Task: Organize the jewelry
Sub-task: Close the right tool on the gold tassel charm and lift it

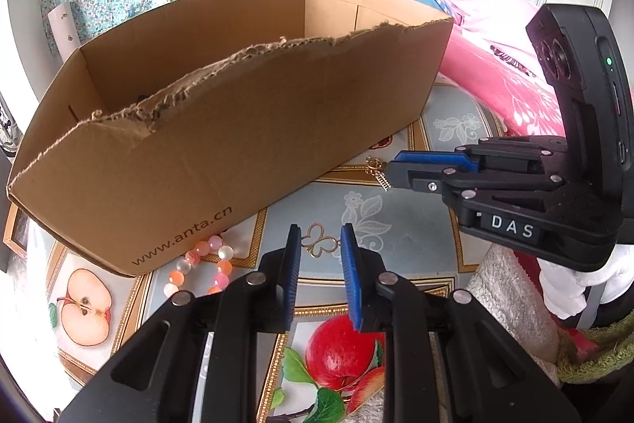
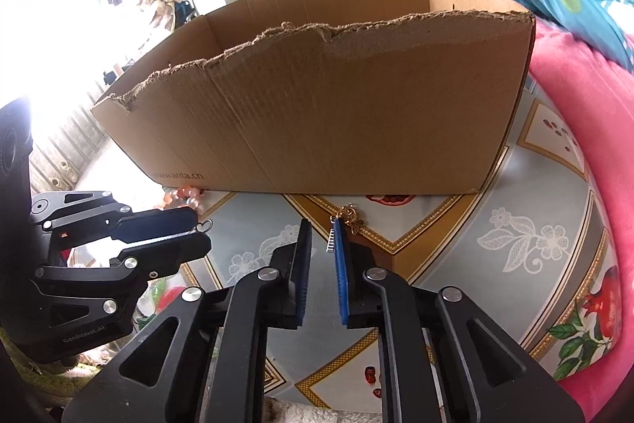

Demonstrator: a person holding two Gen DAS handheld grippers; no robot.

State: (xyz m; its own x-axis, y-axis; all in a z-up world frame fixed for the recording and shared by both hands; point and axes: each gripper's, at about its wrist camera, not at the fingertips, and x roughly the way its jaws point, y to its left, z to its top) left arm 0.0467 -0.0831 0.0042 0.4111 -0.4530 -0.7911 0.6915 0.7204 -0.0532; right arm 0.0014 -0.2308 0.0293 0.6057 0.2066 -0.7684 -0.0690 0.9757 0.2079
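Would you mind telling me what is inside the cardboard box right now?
Only bare inner walls of the cardboard box show, plus a dark speck behind the torn front edge that I cannot identify. The tall front wall hides the floor in both views, so any jewelry inside is unseen.

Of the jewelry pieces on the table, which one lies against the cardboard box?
The pink and orange bead bracelet, touching the cardboard box by its printed corner; the gold butterfly piece and the small gold charm lie clear.

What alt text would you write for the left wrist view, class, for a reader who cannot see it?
A torn-edged cardboard box stands on a fruit-patterned tablecloth. In front, the left gripper frames a gold butterfly-outline charm; pink beads lie beside. The right gripper reaches in by another gold charm.
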